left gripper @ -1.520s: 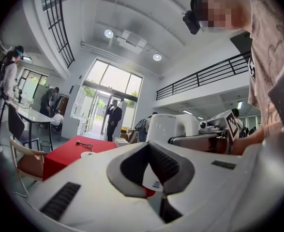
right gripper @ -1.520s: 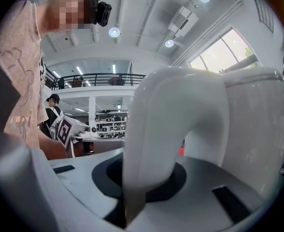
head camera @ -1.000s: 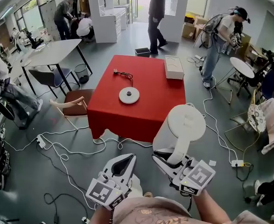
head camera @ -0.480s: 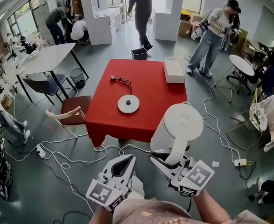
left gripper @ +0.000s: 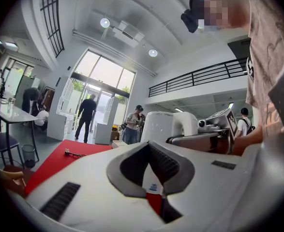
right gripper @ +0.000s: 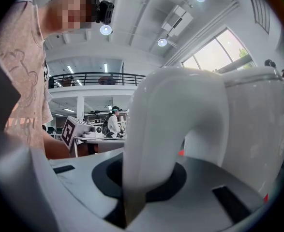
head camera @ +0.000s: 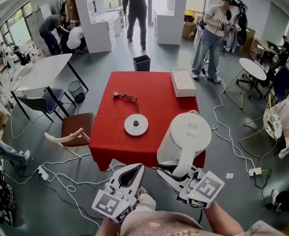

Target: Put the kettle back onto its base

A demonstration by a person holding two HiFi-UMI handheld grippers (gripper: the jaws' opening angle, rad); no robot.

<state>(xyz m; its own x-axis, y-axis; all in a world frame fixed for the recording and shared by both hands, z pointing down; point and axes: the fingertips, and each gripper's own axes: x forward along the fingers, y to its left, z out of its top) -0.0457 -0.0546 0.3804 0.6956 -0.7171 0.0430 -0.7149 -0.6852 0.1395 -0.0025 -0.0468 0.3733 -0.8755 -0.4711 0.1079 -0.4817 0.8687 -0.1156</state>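
1 smooth white kettle point(head camera: 189, 131), curved handle point(head camera: 184, 157) clamped in right gripper point(head camera: 180, 171); left gripper point(head camera: 136, 168) closed, empty.

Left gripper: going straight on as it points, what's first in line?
Probably the kettle, held by the right gripper just right of its line; otherwise it passes over the red table. Depth unclear.

We see a red table point(head camera: 156, 100) mid-floor w/ a flat white box point(head camera: 182, 82) at its far right corner. Black bin point(head camera: 141, 62) just beyond the far edge. Brown-seat chair point(head camera: 75, 124) at left, near a long white table point(head camera: 38, 73). Round white table point(head camera: 252, 69) at right. White cables point(head camera: 65, 167) snake over the floor. Person in dark clothes point(head camera: 134, 6) at back.
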